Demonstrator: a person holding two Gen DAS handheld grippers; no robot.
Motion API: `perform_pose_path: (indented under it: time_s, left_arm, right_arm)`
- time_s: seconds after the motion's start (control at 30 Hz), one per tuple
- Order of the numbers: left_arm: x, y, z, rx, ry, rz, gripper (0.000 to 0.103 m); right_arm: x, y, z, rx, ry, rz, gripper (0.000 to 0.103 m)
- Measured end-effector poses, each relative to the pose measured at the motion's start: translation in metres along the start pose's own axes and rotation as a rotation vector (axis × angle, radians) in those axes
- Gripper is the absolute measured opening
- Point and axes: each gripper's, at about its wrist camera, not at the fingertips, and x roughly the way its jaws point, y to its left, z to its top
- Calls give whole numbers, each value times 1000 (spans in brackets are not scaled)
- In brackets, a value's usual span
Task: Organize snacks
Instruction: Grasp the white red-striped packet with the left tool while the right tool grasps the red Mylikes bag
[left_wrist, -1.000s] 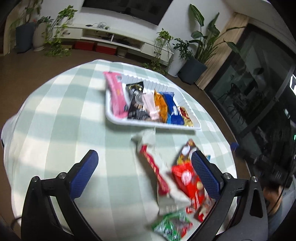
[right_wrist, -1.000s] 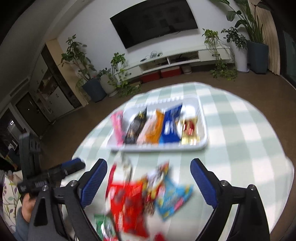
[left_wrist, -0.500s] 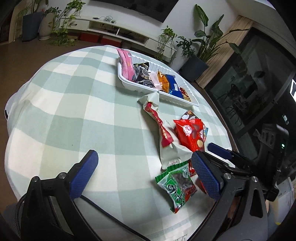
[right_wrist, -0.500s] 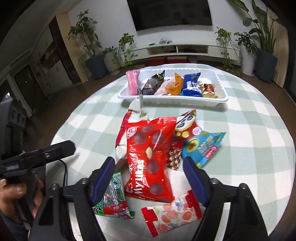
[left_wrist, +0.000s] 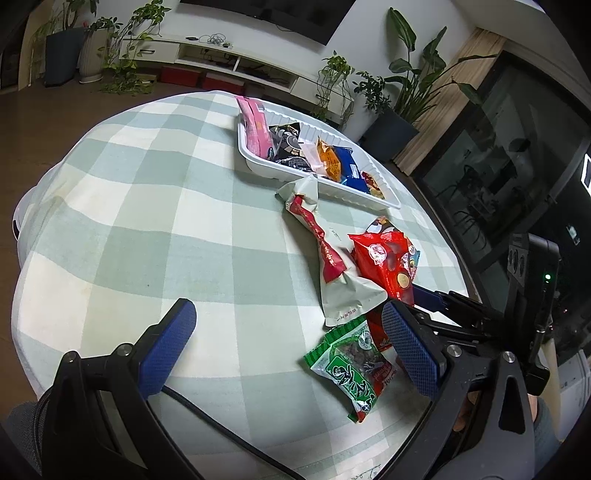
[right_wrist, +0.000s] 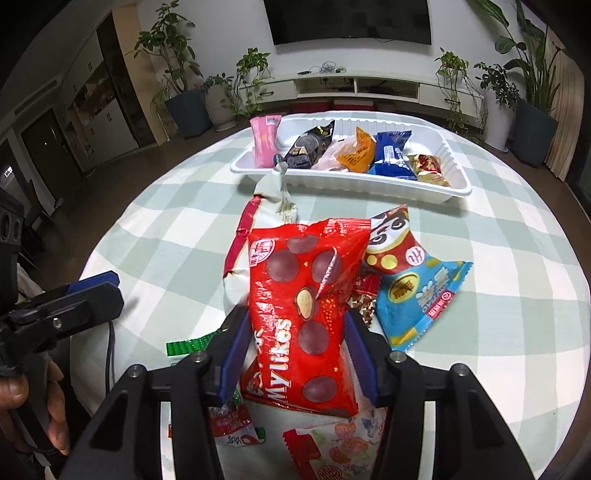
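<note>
A red Mylikes bag lies on top of a snack pile on the checked table. My right gripper is closed on its lower half, a blue pad on each side. The bag also shows in the left wrist view. A white tray at the far side holds several packets in a row. My left gripper is open and empty above the near table, left of a green packet. A long white and red packet reaches towards the tray.
A blue and red packet lies right of the red bag. A strawberry-print packet lies under my right gripper. A cable crosses the near table edge. Plants and a TV shelf stand behind the table.
My right gripper moved down onto the pile and its fingers narrowed from wide open until they pinched the red bag. My left gripper drew back towards the near table edge, still open.
</note>
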Motion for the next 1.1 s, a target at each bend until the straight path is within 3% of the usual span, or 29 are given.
perform_pose_path:
  time_s: [0.27, 0.4, 0.7, 0.93, 1.0, 1.07, 1.1]
  left_arm:
    - [15, -14, 8, 42, 38, 16, 102]
    - [27, -27, 17, 80, 65, 30, 102]
    - [67, -55, 50, 151, 128, 137, 102]
    - [111, -53, 71, 159, 174, 236, 100]
    - [121, -53, 73, 169, 188, 251, 94]
    - [131, -53, 73, 178, 215, 252, 74]
    - [134, -53, 72, 180, 222, 246, 71]
  right_arm:
    - [0, -8, -3, 17, -5, 20, 42]
    - [-5, -15, -6, 49, -9, 38, 40]
    - [-23, -43, -16, 174, -53, 72, 40]
    - [-28, -52, -20, 217, -84, 104, 40]
    - [-28, -54, -20, 224, -89, 114, 40]
    - [-28, -56, -21, 231, -93, 118, 40]
    - [-28, -57, -21, 232, -95, 120, 40]
